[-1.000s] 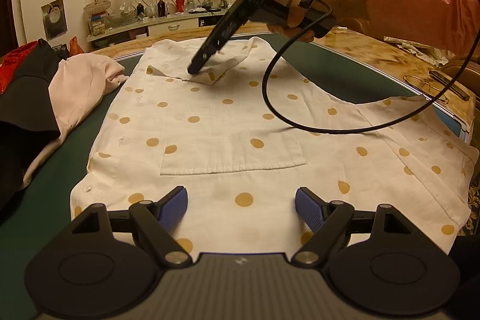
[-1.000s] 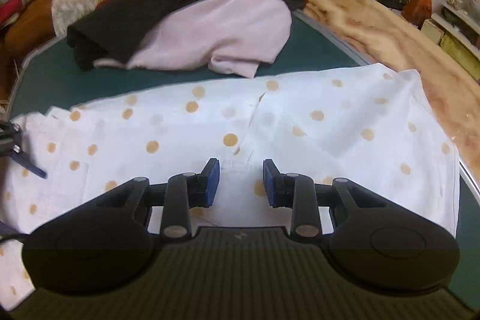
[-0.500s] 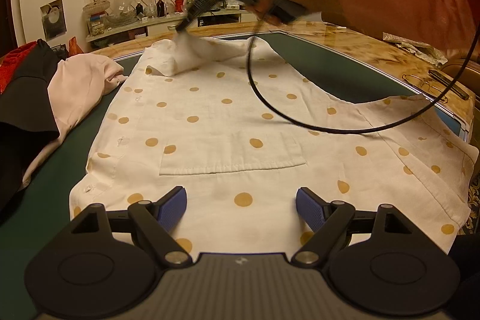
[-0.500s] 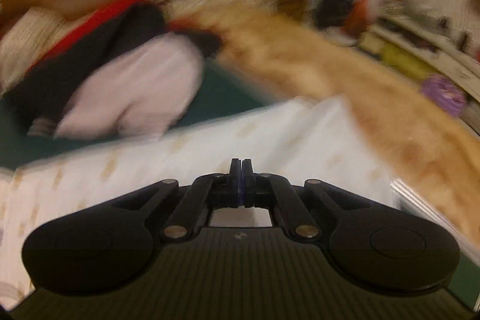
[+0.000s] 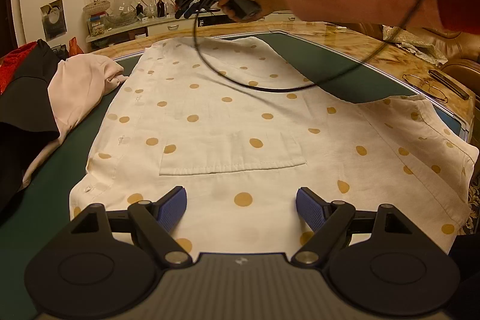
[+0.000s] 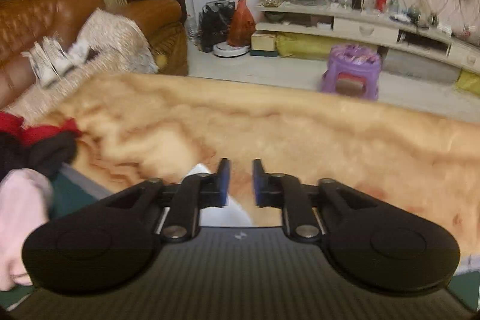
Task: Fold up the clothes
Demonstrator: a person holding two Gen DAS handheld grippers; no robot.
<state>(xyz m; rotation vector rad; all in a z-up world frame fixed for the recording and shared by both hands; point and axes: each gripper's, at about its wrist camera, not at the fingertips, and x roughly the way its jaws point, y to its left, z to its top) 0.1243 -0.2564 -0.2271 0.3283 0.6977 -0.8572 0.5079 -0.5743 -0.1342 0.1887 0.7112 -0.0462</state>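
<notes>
Right wrist view is motion-blurred: we only catch a white sliver of the polka-dot shirt [image 5: 228, 122] behind the right gripper [image 6: 241, 182], rest of it cut off below the camera body. No readable text or brand anywhere; the lit screen on that gripper, seen from the left wrist view, is too small to read. Near hem of the shirt is hidden under the left gripper [image 5: 241, 207]. Shirt lies flat, front up, on the green desk [image 5: 315, 62], pocket just beyond the left gripper, which hangs released, wide, nothing between the pads. Right gripper is up in the air past the shirt's far edge, jaws opening, nothing between them, cable [image 5: 255, 83] looping over the fabric. Clothes pile [image 5: 51, 98] sits at left.
</notes>
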